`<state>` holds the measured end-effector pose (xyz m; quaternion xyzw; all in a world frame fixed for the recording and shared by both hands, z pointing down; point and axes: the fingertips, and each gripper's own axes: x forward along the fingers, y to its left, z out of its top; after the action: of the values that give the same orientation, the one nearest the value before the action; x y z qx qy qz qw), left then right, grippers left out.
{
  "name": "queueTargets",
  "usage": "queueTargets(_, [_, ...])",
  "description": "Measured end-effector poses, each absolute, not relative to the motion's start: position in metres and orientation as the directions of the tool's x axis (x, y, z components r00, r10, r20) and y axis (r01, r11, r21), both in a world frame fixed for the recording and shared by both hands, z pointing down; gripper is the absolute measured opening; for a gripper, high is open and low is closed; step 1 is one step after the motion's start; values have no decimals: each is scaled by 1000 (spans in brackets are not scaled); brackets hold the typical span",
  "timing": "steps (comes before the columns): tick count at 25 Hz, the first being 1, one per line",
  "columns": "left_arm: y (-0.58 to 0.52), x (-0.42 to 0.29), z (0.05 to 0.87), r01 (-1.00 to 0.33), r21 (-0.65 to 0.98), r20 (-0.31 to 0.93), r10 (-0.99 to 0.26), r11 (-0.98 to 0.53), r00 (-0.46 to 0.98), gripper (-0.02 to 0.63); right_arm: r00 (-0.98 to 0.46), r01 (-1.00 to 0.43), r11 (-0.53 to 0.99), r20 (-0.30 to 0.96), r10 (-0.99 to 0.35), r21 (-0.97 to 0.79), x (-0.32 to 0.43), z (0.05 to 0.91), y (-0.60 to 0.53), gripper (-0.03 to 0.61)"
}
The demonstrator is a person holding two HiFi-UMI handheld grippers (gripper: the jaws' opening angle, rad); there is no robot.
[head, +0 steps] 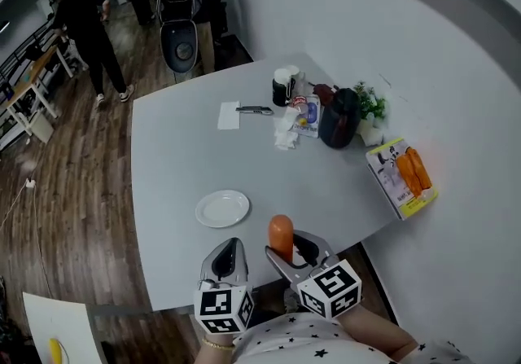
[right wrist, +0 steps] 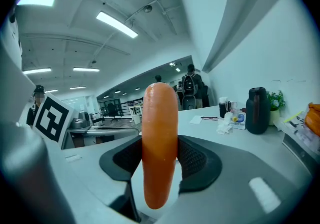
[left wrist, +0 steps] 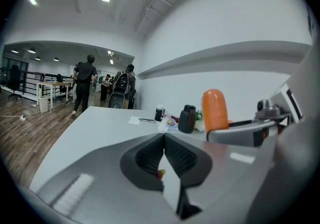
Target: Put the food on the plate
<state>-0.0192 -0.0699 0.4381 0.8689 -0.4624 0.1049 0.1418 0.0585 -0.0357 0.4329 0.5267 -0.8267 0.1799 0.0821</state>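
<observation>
Plate: small round white plate [head: 222,208] lies flat on the pale grey surface [head: 179,151], towards its near edge.
Left gripper: left gripper [head: 230,245] is held just nearer than the plate, apart from it; its dark ribbed fingers [left wrist: 149,157] are pressed together at the tips.
Food: smooth orange sausage [head: 281,235] stands upright in the air, just right of the plate and not touching it.
Right gripper: right gripper [right wrist: 159,157] has its fingers [right wrist: 194,160] pinching the sausage at mid-length, both ends sticking out.
Far side: white paper slip [head: 229,116], black cup [head: 282,87] and black jug [head: 339,118] stand well beyond the plate.
Right edge: yellow-edged box [head: 401,177] lies by the wall.
</observation>
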Motion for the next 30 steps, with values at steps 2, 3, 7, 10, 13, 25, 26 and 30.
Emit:
queueTargets(2, [-68,-10,436,-849,149,307,-792,-507,527,8,-461,-886,413,323,-826,-210,67,433,-35,213])
queueTargets(3, [-66,-5,436,-856,149,304,-801,-494,515,8,-476,-879,427,322,-819,-213,71,434,-35,213])
queueTargets(7, [-59,9,436,-881,142,301,-828,-451,472,8,-520,-854,468,315,-794,-229,86,437,-35,213])
queueTargets(10, [-53,13,437,-893,135,306,-839,-429,449,8,-546,-837,497,310,-778,-228,92,436,-36,213])
queueTargets(13, [-51,9,438,-911,125,314,-855,-393,412,8,-578,-816,531,308,-755,-230,91,437,-38,213])
queueTargets(25, [-63,-15,447,-946,124,328,-887,-301,325,8,-631,-774,599,330,-702,-206,75,447,-62,213])
queueTargets(26, [-66,-16,448,-946,123,326,-888,-299,323,8,-633,-772,603,334,-698,-202,74,449,-66,213])
queueTargets(30, [-84,-24,450,-949,123,312,-896,-291,315,8,-647,-756,630,350,-678,-177,65,453,-85,213])
